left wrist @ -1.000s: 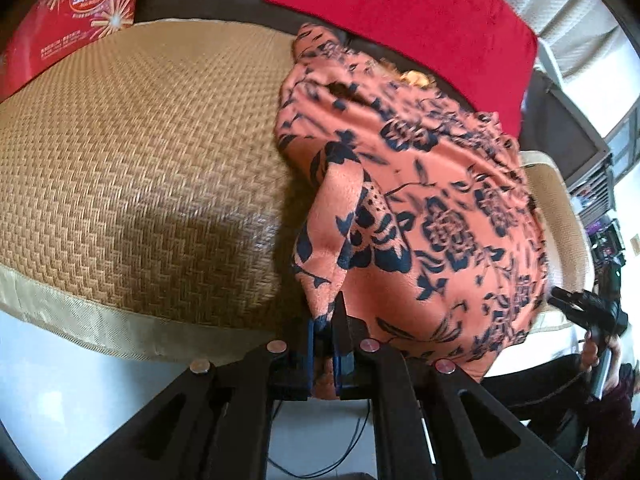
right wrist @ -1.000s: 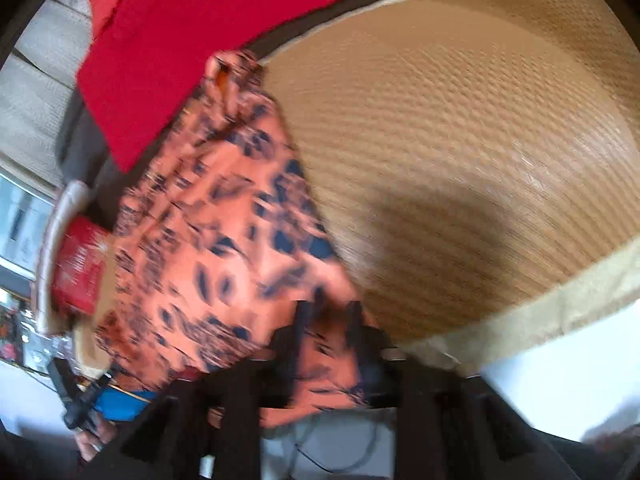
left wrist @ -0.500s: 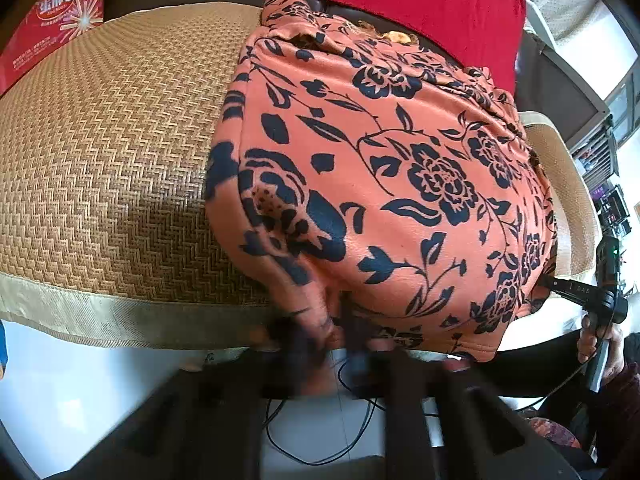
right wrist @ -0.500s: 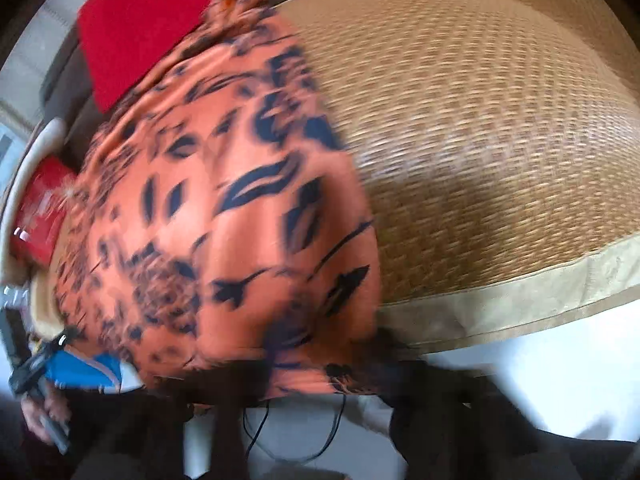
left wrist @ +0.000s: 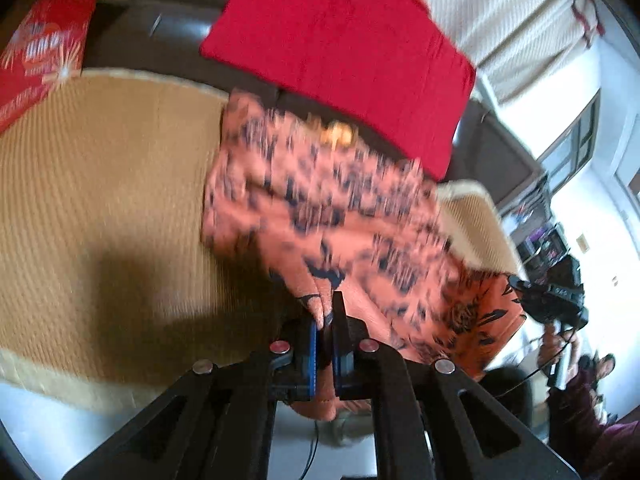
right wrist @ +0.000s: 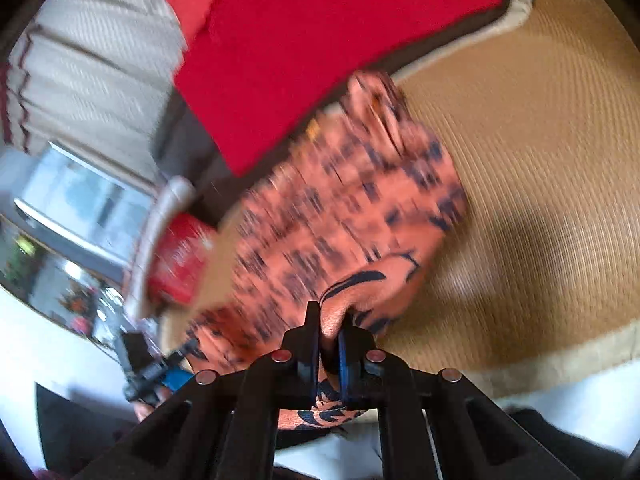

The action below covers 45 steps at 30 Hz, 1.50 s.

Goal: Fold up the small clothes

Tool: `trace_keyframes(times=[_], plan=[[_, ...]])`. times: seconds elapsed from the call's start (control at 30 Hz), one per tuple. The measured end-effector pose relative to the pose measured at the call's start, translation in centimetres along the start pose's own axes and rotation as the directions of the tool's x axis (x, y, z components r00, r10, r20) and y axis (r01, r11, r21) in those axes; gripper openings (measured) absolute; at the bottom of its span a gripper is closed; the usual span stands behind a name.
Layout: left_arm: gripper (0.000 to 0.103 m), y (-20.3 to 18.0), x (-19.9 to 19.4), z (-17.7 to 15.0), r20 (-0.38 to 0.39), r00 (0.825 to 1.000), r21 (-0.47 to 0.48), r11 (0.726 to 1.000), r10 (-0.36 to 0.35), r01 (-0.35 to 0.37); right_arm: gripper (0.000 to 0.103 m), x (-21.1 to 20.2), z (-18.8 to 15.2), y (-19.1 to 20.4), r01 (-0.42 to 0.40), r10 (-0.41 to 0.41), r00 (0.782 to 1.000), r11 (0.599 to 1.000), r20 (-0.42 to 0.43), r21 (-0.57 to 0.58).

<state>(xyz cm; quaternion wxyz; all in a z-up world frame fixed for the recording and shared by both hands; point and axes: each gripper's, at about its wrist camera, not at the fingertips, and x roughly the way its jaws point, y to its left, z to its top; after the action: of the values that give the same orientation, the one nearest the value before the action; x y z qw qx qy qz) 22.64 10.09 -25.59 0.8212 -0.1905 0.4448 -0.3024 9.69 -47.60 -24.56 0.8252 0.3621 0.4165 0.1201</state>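
An orange garment with a dark floral print (left wrist: 320,208) lies over the woven straw mat (left wrist: 100,184) and hangs off its near edge. My left gripper (left wrist: 326,320) is shut on the garment's near left edge. My right gripper (right wrist: 329,326) is shut on the garment's (right wrist: 340,224) near right edge, above the mat (right wrist: 540,152). Both views are motion-blurred. The garment stretches between the two grippers toward the sofa back.
A red cushion (left wrist: 340,48) leans on the dark sofa back behind the garment. A red printed bag (left wrist: 36,52) sits at the far left. The mat's pale border (right wrist: 560,360) marks the seat's front edge. A person's hand with the other gripper shows at right (left wrist: 556,304).
Both grippers have lifted and swung the garment's near edge. The cloth that was spread wide and hanging over the front edge half a second ago is now drawn up and bunched toward the back.
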Motion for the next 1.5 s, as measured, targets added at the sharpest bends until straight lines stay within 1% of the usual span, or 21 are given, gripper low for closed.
trace_keyframes(times=[0.13, 0.23, 0.4, 0.5, 0.6, 0.73, 0.8, 0.83, 0.87, 0.9, 0.93, 1.0, 1.03, 1.07, 1.1, 1.13, 1.17, 1.27, 1.33, 1.4, 1.5], plan=[[0.005, 1.2, -0.3, 6.9, 0.059, 0.998, -0.032, 0.999, -0.011, 0.013, 0.008, 0.4, 6.3, 1.8, -0.048, 0.046, 0.993, 0.999, 0.105, 0.021], [0.006, 2.2, 1.1, 12.4, 0.093, 0.995, -0.035, 0.999, 0.024, -0.021, 0.008, 2.5, 12.6, 1.4, -0.041, 0.029, 0.98, 0.997, 0.195, 0.061], [0.007, 5.9, 9.8, 20.4, 0.047, 0.989, -0.062, 0.988, 0.142, -0.139, 0.008, 9.1, 20.5, -3.2, 0.004, -0.059, 0.964, 0.978, 0.258, 0.209], [0.009, 8.8, 15.6, 22.5, -0.022, 0.975, -0.083, 0.972, 0.219, -0.22, 0.012, 13.9, 23.3, -7.0, -0.012, -0.067, 0.968, 0.95, 0.24, 0.313], [0.009, 12.3, 19.2, 22.8, -0.039, 0.987, -0.214, 0.963, 0.157, -0.162, 0.012, 17.4, 24.5, -9.8, -0.014, -0.071, 0.971, 0.936, 0.228, 0.352], [0.011, 15.2, 18.6, 21.6, 0.042, 0.999, -0.35, 0.937, 0.022, -0.006, 0.014, 17.2, 25.1, -12.0, -0.134, 0.026, 0.959, 0.92, 0.284, 0.368], [0.019, 15.8, 17.5, 21.0, 0.09, 0.996, -0.395, 0.918, -0.009, 0.044, 0.027, 15.6, 25.0, -11.8, -0.166, 0.044, 0.944, 0.921, 0.328, 0.354], [0.041, 15.8, 16.6, 20.8, 0.117, 0.993, -0.407, 0.913, 0.012, 0.037, 0.062, 14.5, 24.8, -11.5, -0.163, 0.031, 0.934, 0.924, 0.355, 0.347], [0.053, 15.4, 15.2, 20.5, 0.153, 0.986, -0.411, 0.912, 0.072, -0.003, 0.093, 13.4, 24.5, -11.0, -0.17, 0.027, 0.922, 0.925, 0.386, 0.341], [0.064, 14.8, 13.8, 20.2, 0.198, 0.972, -0.406, 0.913, 0.125, -0.035, 0.094, 11.8, 23.7, -10.2, -0.171, 0.009, 0.896, 0.93, 0.444, 0.325], [0.064, 13.5, 11.7, 20.0, 0.267, 0.948, -0.38, 0.923, 0.173, -0.062, 0.094, 10.9, 23.4, -8.8, -0.126, -0.015, 0.893, 0.951, 0.451, 0.282], [0.065, 11.0, 9.4, 19.5, 0.323, 0.918, -0.307, 0.943, 0.231, -0.129, 0.089, 10.9, 23.3, -5.7, -0.015, -0.048, 0.929, 0.986, 0.368, 0.166], [0.066, 9.2, 8.8, 19.1, 0.319, 0.906, -0.254, 0.946, 0.279, -0.202, 0.079, 11.4, 22.9, -3.8, 0.055, -0.084, 0.943, 0.994, 0.321, 0.098], [0.066, 7.2, 9.0, 18.6, 0.278, 0.904, -0.181, 0.941, 0.326, -0.284, 0.068, 12.4, 22.3, -1.8, 0.123, -0.121, 0.955, 0.992, 0.271, 0.011], [0.066, 5.3, 10.2, 18.0, 0.199, 0.911, -0.085, 0.933, 0.36, -0.35, 0.061, 13.2, 21.8, -0.5, 0.166, -0.149, 0.961, 0.985, 0.234, -0.055], [0.066, 3.6, 11.7, 17.1, 0.121, 0.914, 0.004, 0.921, 0.387, -0.39, 0.043, 14.8, 21.2, 1.2, 0.209, -0.182, 0.966, 0.968, 0.184, -0.136], [0.066, 2.3, 13.1, 16.1, 0.07, 0.91, 0.067, 0.908, 0.41, -0.414, 0.037, 16.6, 20.6, 2.5, 0.238, -0.214, 0.968, 0.951, 0.134, -0.197], [0.066, -0.7, 17.8, 13.9, -0.049, 0.895, 0.243, 0.874, 0.444, -0.42, 0.037, 22.2, 19.7, 5.2, 0.308, -0.319, 0.948, 0.897, 0.018, -0.318], [0.066, -1.2, 20.4, 13.7, -0.098, 0.876, 0.296, 0.854, 0.472, -0.427, 0.037, 24.8, 19.9, 5.9, 0.336, -0.365, 0.931, 0.87, -0.011, -0.361], [0.066, -0.8, 21.9, 14.4, -0.128, 0.868, 0.293, 0.855, 0.479, -0.429, 0.037, 27.0, 20.5, 6.3, 0.362, -0.402, 0.916, 0.844, -0.019, -0.395], [0.066, 0.3, 23.1, 16.7, -0.123, 0.883, 0.236, 0.877, 0.454, -0.418, 0.037, 29.1, 22.9, 6.3, 0.379, -0.411, 0.912, 0.84, 0.001, -0.387]])
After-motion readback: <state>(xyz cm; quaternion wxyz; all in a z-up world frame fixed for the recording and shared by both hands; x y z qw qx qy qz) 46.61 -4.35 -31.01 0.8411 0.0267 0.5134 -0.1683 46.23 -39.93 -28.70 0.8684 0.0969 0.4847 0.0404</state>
